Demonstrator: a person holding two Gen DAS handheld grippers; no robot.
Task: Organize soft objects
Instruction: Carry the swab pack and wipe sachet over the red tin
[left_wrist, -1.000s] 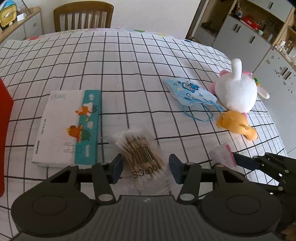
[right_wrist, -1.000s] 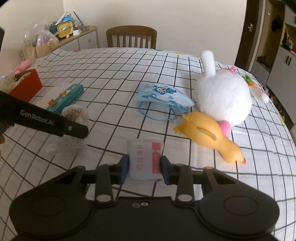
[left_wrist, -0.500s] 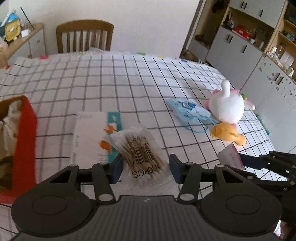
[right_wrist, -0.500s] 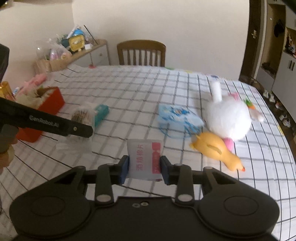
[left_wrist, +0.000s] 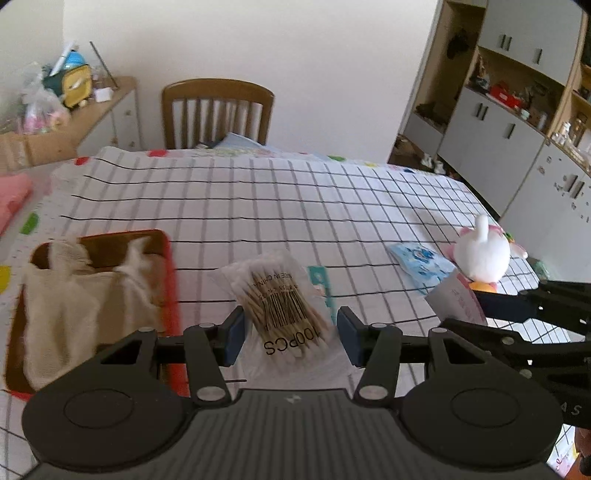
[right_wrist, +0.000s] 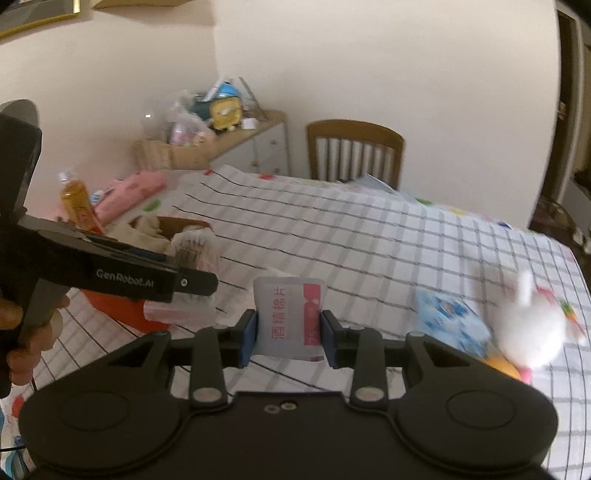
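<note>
The bag of cotton swabs sits low in the middle of the left wrist view, between the blue pads of the left gripper. The pads stand fairly wide; the clear plastic spreads out to them, but whether they pinch the bag I cannot tell. The bag's long axis runs away from the camera, tilted a little to the upper left, with the "100PCS" print at the near end.

In the right wrist view, the alcohol pad packet stands upright at centre frame, clamped at its side edges by the right gripper, whose pads are drawn in to the packet's width. Its red characters read sideways up the packet, a red band along its right side.

Left of the swabs in the left wrist view lies the red basket, holding a cream cloth. Behind the swab bag a teal-edged tissue pack peeks out. At the right edge of the checked tablecloth are the blue face mask and the white plush toy, near each other. A wooden chair stands at the far side.
</note>
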